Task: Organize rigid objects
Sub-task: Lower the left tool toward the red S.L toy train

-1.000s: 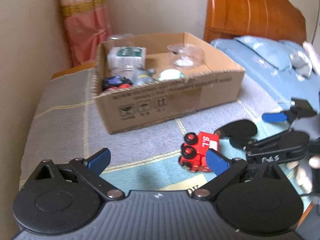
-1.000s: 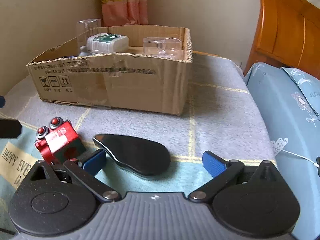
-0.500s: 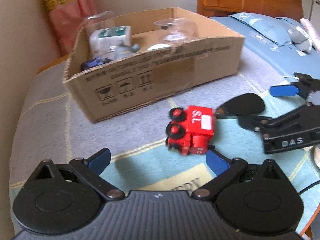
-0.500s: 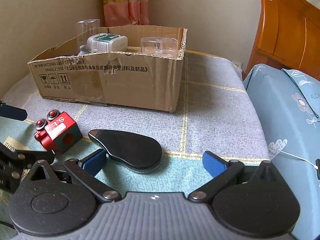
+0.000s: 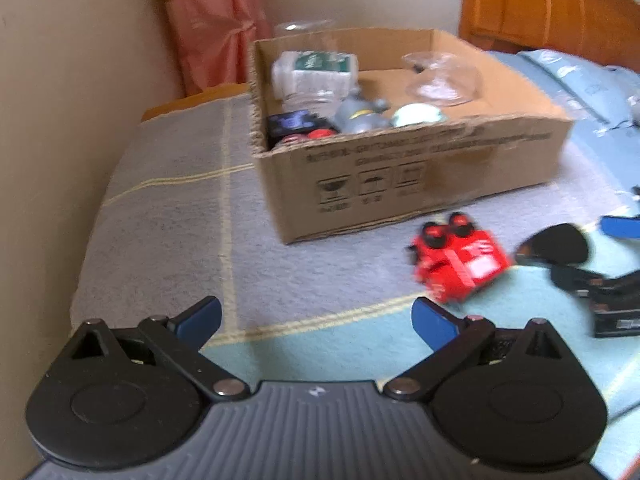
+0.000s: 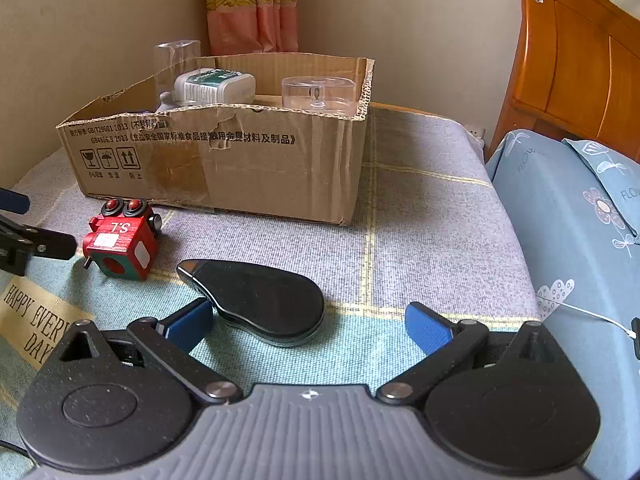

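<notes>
A red toy train block (image 5: 460,260) (image 6: 120,242) lies on the bed in front of an open cardboard box (image 5: 420,176) (image 6: 224,168). A black teardrop-shaped case (image 6: 256,300) (image 5: 554,244) lies to the right of the toy. My left gripper (image 5: 316,320) is open and empty, with the toy just beyond its right finger. My right gripper (image 6: 308,320) is open and empty, with the black case between its fingers, close to the left one. The box holds a white bottle (image 5: 316,72), clear plastic containers (image 5: 440,80) and several small items.
A grey and teal blanket (image 6: 420,208) covers the bed. A wall (image 5: 60,120) runs close on the left, with a pink curtain (image 5: 216,28) behind. A wooden headboard (image 6: 580,60) and blue pillow (image 6: 580,220) are on the right. A white cable (image 6: 588,314) lies on the pillow.
My left gripper has swung left and back, so the toy now sits to the right of its fingers. My right gripper has edged forward, bringing the black case between its fingers.
</notes>
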Available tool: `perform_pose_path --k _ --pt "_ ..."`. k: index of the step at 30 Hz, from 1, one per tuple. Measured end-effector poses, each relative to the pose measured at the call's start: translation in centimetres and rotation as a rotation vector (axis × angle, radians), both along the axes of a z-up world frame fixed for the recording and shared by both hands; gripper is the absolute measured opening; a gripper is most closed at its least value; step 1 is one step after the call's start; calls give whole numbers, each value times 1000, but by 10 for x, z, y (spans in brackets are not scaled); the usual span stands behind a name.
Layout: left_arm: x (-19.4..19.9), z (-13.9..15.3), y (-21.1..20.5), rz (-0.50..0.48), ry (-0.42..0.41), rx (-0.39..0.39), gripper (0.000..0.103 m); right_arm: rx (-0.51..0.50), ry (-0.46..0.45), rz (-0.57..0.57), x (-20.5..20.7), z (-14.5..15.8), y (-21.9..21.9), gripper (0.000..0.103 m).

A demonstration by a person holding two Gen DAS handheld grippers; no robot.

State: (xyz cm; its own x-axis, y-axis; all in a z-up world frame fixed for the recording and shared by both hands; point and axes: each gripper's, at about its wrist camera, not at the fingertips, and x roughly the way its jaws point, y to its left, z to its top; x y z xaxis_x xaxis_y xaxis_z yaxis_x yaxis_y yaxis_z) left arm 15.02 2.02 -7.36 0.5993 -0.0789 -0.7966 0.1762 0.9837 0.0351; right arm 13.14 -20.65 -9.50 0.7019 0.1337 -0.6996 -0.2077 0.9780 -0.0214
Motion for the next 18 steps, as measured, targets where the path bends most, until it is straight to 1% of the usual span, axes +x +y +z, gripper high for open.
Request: perform_pose_path --k 3,5,9,10,12,13,14,16,17,18 --pt "-3 11 -6 -34 -7 -99 101 0 1 -4 0 0 0 103" --pt "2 14 -17 -47 -10 -136 101 -1 1 -9 0 0 1 103" --pt "17 8 -42 -68 -7 -129 100 -2 0 -12 -1 0 1 103" --pt "21 4 -47 -63 1 -117 98 -2 0 -12 0 0 1 103" --pt "26 -3 -52 -48 18 -115 97 -3 2 -11 -1 0 1 103" --pt "27 -6 -53 -38 26 -116 95 -2 1 -10 -2 0 1 103" --pt "28 -8 -53 -26 33 -121 89 -2 -1 -10 -2 -1 1 103" --pt "29 -11 -52 -21 48 -146 83 -1 -5 -10 -3 -1 2 103" --pt "29 -11 -51 -20 54 -157 78 -1 -6 -11 -3 -1 2 103" --pt "28 -11 -51 -22 54 -164 76 -1 -5 -11 -3 -1 2 103"
